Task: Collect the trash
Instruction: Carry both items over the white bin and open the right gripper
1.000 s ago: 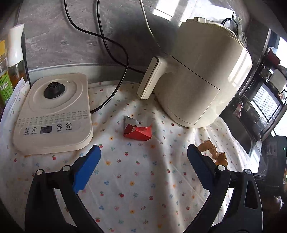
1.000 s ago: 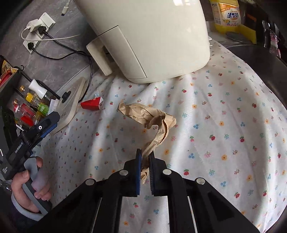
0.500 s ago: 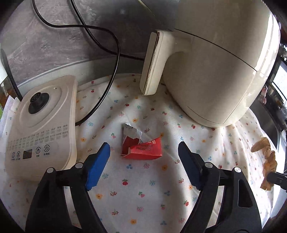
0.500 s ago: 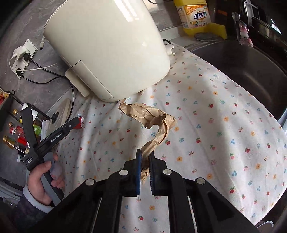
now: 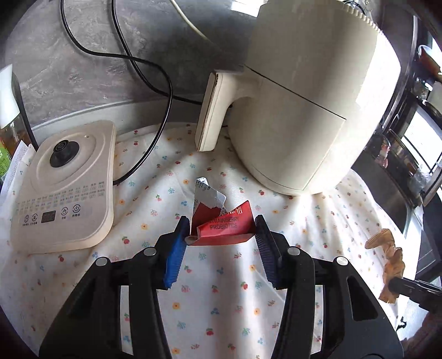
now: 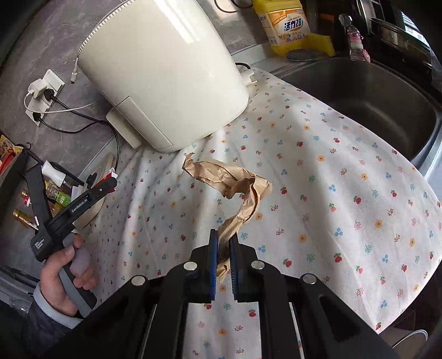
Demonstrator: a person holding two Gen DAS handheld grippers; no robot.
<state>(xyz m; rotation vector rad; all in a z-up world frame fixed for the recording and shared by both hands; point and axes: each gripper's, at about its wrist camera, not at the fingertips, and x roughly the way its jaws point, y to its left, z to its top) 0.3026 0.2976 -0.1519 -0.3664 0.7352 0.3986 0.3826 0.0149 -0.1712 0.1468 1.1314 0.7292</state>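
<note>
On cloth (image 5: 221, 290): one red wrapper (image 5: 223, 226), one brown paper (image 6: 234, 187)

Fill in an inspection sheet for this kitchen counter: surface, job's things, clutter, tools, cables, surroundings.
Surface: floral cloth covering the counter.
Job's things: torn red packet lying on the cloth; crumpled brown paper hanging clear of it.
Clutter: cream appliance and kettle base on the cloth.
Tools: left tool has just been closing, packet between its pads, no firm squeeze visible; right tool shut on the brown paper.
Cables: black cable trailing by the kettle base; plugs in wall sockets.
Surroundings: dark sink, yellow detergent bottle, bottles on a rack.
</note>
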